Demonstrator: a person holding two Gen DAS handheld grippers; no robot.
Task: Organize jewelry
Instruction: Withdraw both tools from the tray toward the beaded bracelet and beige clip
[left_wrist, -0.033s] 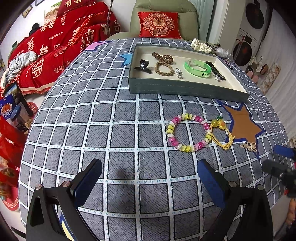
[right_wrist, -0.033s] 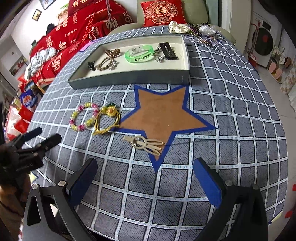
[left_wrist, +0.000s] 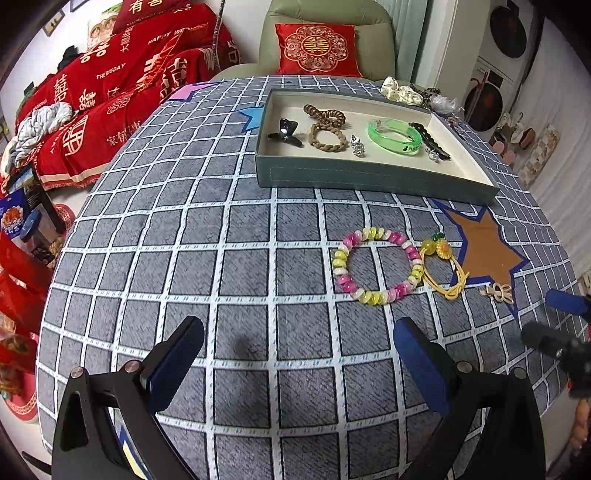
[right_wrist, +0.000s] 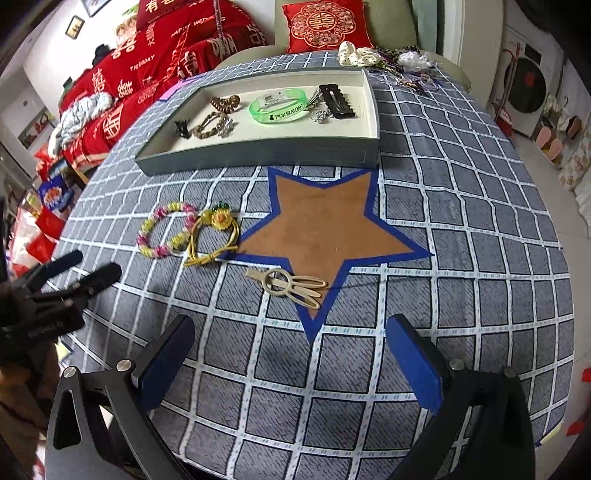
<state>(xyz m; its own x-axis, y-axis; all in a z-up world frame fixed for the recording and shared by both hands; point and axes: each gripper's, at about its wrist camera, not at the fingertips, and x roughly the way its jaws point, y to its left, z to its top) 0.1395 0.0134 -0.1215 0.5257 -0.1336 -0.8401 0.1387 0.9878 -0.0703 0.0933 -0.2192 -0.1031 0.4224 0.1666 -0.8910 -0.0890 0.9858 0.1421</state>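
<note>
A pink and yellow bead bracelet (left_wrist: 376, 266) (right_wrist: 166, 229) lies on the checked tablecloth beside a yellow hair tie with a sunflower (left_wrist: 441, 264) (right_wrist: 214, 236). A beige hair clip (right_wrist: 290, 286) (left_wrist: 498, 291) lies at the tip of the brown star. The grey tray (left_wrist: 369, 177) (right_wrist: 258, 151) holds a green bangle (left_wrist: 394, 136) (right_wrist: 277, 105), brown ties, black clips and small silver pieces. My left gripper (left_wrist: 299, 363) is open and empty, short of the bracelet. My right gripper (right_wrist: 291, 360) is open and empty, just short of the hair clip.
A white scrunchie (right_wrist: 356, 53) and a heap of loose jewelry (right_wrist: 410, 62) lie behind the tray. A green chair with a red cushion (left_wrist: 317, 48) stands beyond the table. Red blankets (left_wrist: 122, 103) lie to the left.
</note>
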